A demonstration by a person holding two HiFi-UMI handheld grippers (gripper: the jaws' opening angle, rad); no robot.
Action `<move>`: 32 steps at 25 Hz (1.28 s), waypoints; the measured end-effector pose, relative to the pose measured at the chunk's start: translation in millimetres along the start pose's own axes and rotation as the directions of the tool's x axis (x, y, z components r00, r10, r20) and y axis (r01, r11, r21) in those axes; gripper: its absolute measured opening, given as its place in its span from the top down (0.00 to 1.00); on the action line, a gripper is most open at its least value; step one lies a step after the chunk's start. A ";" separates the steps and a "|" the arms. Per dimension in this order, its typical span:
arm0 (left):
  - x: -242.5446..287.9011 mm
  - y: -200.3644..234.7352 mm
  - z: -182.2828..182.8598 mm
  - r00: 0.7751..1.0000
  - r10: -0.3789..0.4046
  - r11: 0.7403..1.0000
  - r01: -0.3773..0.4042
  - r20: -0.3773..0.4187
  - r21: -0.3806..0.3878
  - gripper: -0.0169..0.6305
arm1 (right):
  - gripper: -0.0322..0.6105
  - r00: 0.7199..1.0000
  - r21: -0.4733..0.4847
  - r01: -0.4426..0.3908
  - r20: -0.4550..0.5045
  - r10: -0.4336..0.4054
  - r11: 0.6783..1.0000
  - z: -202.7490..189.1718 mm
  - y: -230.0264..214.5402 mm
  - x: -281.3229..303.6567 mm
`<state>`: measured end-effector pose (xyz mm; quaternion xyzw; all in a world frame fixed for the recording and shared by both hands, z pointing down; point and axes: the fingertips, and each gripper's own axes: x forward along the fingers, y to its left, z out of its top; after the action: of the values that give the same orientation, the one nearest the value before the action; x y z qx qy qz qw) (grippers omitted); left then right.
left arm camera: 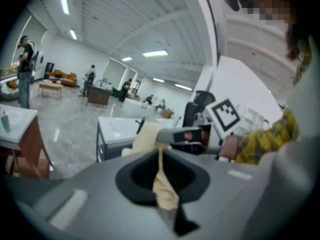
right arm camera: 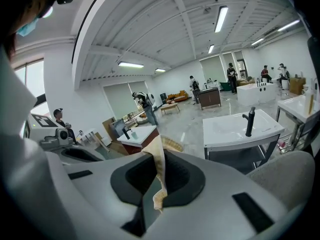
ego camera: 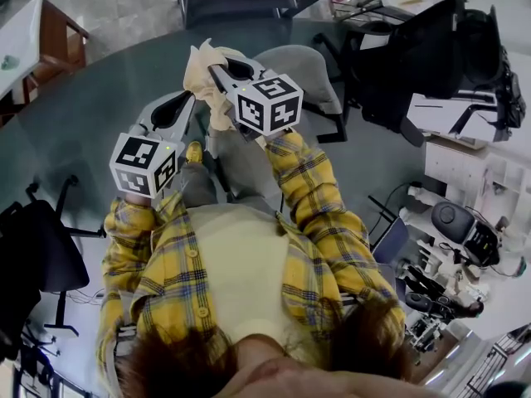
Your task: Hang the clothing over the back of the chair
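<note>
Clamping cream clothing [ego camera: 202, 65], left gripper [ego camera: 184, 104] and right gripper [ego camera: 220, 75] jaws; grey chair [ego camera: 307, 69], teal floor [ego camera: 91, 114]

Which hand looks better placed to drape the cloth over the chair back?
Right, probably. The right gripper grips the cloth beside the chair; the left gripper also grips it but sits farther away.
</note>
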<state>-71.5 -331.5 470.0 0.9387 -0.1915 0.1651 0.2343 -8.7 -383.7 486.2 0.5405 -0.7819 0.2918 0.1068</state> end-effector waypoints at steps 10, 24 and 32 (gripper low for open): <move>3.3 2.5 -1.4 1.000 -0.006 1.000 0.006 -0.010 -0.003 0.96 | 0.92 0.992 -0.012 -0.040 -0.119 0.038 0.999 -36.1 3.5 8.3; 7.2 -4.1 -10.8 0.999 -0.015 1.000 0.015 -0.038 0.000 0.96 | 0.78 0.974 -0.128 -0.072 -0.224 0.042 0.989 -70.0 9.8 -6.0; 8.8 -13.5 -20.2 0.998 -0.010 1.000 0.010 -0.058 0.001 0.96 | 0.72 0.960 -0.302 -0.060 -0.277 -0.028 0.951 -87.0 8.3 -21.5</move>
<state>-62.4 -312.8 485.4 0.9347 -0.1797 0.1910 0.2398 -20.7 -315.1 543.2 0.4643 -0.7994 0.2403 0.2960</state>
